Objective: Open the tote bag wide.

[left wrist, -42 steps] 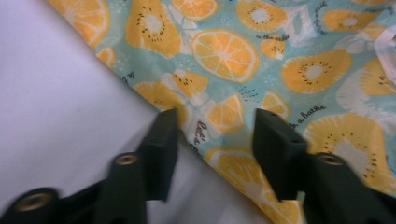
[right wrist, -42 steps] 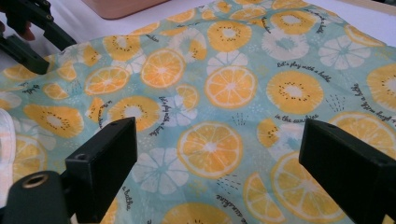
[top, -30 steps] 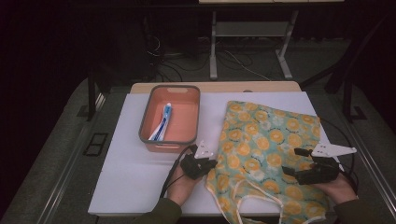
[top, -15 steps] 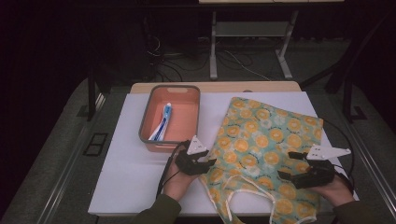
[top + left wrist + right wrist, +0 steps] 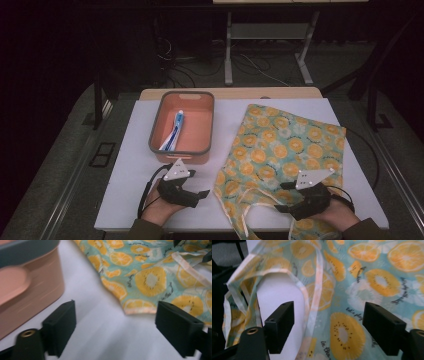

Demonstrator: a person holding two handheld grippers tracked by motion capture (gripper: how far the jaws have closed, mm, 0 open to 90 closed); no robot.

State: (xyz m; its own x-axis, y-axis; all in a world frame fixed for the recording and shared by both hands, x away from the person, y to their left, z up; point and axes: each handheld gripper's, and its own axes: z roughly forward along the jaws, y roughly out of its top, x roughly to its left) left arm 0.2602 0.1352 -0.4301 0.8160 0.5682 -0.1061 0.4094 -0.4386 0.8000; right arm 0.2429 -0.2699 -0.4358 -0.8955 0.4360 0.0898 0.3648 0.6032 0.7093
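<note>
Standing well apart, the black fingers (image 5: 60,327) of the left gripper (image 5: 197,196) have just been opening, with bare white desk (image 5: 125,165) between them and nothing held; the hem of the printed cloth bag (image 5: 285,150) lies just ahead of the far finger in the left gripper view, near but not touching as far as can be seen. The right gripper (image 5: 282,197) also has its fingers (image 5: 280,325) spread, though they have just been closing somewhat; between them in the right gripper view lie the bag's fabric and one of its pale straps (image 5: 319,282), with no pad pressing on either. The bag is spread flat on the right half of the desk, its straps trailing toward the near edge, where part of it hangs past the rim and is cut off by the bottom of the high view. Both hands are cropped at the wrist there, and the right hand (image 5: 340,215) rests on the bag's lower corner. The left gripper view is blurred, so fine contact is hard to judge. The bag is thin woven cloth, teal with orange citrus slices and small dark lettering, edged in cream binding, lightly creased. Behind the left gripper sits a salmon-coloured plastic bin (image 5: 182,150) with rounded corners and a grey rim, holding a blue and white tube (image 5: 173,131). Each gripper carries a grey three-cornered plate on top.
</note>
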